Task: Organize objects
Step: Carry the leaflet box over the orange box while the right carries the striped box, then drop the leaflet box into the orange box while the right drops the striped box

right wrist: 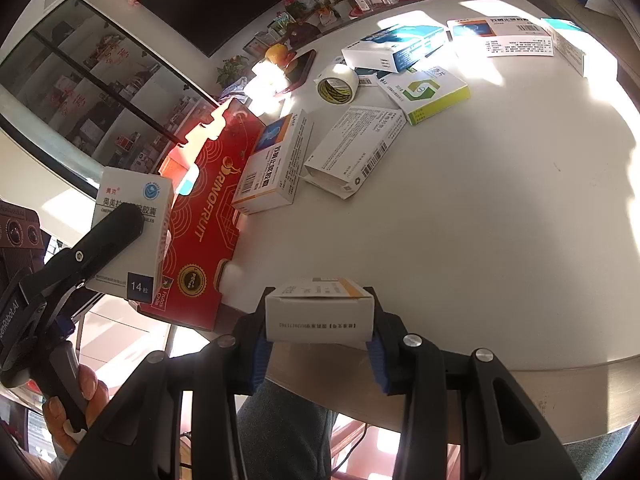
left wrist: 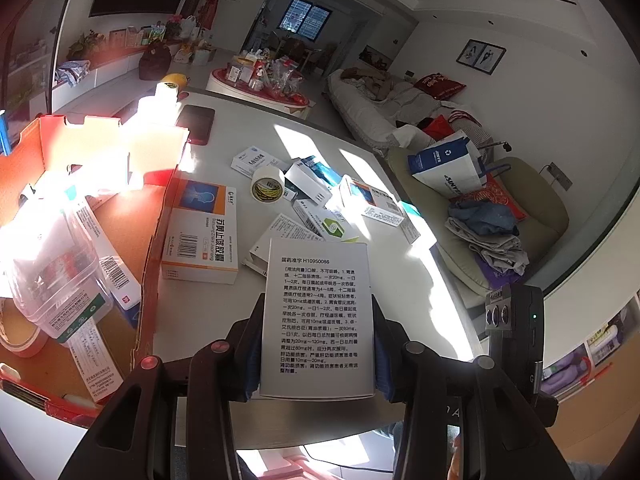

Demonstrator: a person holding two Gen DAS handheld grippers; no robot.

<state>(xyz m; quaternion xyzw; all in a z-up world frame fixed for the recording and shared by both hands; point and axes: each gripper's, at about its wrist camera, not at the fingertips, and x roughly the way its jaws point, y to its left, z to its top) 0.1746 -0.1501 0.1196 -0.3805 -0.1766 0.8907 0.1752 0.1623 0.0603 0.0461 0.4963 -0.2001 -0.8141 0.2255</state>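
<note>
both tongs loaded, red carton waiting at the table's left edge

both grippers are clamped on medicine boxes. the left gripper (left wrist: 318,344) is closed across the narrow sides of a white box (left wrist: 318,316), held with its printed back turned up to the camera; in the right wrist view the same white box (right wrist: 130,232) is seen raised beside the red carton (right wrist: 200,236), a placing for dropping it in, it is judged. the right gripper (right wrist: 320,340) is shut on a small orange-edged box (right wrist: 320,314), gripped by its ends over the table's (right wrist: 500,240) near edge, so that it can be carried flat.

at the left edge, the red carton (left wrist: 132,216) stands open, with a clear plastic tub (left wrist: 52,276), boxes and a tape ring already inside. an orange and white box (left wrist: 202,232) lies touching the carton's wall, presumably next in line. past it, toward the middle, an opened white box (right wrist: 354,152) and a green and yellow box (right wrist: 428,94) are left unsorted. farther back, a roll of tape (left wrist: 267,184) rests among more scattered boxes, and a dark phone (left wrist: 195,123) lies near the far edge.
</note>
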